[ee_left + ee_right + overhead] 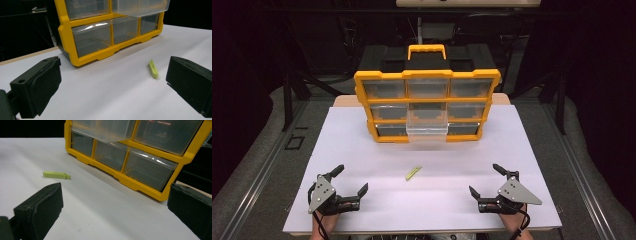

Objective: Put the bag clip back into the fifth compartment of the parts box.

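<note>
Table: your white table top (512, 150) runs from the near edge at your forearms to the far edge behind the organiser; bare strips lie along its left and right sides.
Organiser: the yellow drawer organiser (427, 75) stands upright at the far middle of the table, three columns by three rows of clear drawers, its handle on top.
Drawer: one clear drawer (427, 131) in the middle column is pulled out toward you and overhangs the table in front of the organiser's lower edge.
Open room: between the organiser's foot and your two grippers the white surface is open; the clip alone lies there.
Left gripper: your left gripper (350, 180) rests near the near-left corner with its jaws spread wide and nothing between them; in the left gripper view the clip sits ahead, closer to the right jaw.
Right gripper: your right gripper (484, 180) rests near the near-right corner, jaws likewise wide apart and gripping nothing.
Clip: the small yellow-green clip (413, 173) lies flat about midway between your grippers, slightly ahead of them, well apart from the organiser and touching neither gripper.
</note>
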Available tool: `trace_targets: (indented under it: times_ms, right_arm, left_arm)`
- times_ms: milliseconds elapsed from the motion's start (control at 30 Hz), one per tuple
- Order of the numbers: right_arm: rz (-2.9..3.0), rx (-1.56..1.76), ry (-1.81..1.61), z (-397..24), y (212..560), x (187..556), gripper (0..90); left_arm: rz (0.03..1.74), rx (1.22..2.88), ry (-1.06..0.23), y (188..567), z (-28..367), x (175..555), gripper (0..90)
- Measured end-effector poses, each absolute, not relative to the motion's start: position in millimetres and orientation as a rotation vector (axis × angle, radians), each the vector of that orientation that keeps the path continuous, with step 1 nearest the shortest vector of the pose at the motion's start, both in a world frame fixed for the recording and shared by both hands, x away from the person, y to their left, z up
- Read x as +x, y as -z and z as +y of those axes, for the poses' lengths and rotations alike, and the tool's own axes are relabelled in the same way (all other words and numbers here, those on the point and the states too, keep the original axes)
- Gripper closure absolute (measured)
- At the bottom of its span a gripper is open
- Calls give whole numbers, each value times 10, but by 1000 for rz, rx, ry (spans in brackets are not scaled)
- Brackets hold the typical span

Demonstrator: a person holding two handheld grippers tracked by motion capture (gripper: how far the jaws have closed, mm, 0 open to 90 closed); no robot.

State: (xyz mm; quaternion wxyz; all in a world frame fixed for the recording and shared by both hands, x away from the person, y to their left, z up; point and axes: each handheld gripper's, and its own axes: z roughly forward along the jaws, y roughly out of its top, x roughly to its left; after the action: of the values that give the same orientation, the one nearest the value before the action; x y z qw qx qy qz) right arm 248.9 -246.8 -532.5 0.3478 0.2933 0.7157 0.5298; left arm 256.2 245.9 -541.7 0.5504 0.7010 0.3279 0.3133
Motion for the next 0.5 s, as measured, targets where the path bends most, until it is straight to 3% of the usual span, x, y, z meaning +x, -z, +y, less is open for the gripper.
trace_targets:
  times_ms: [500]
  right_arm:
    - [1916,771,-1338,-2464,5373,2595,0]
  left_arm:
    - [882,1784,-646,5385,2255,2738,1]
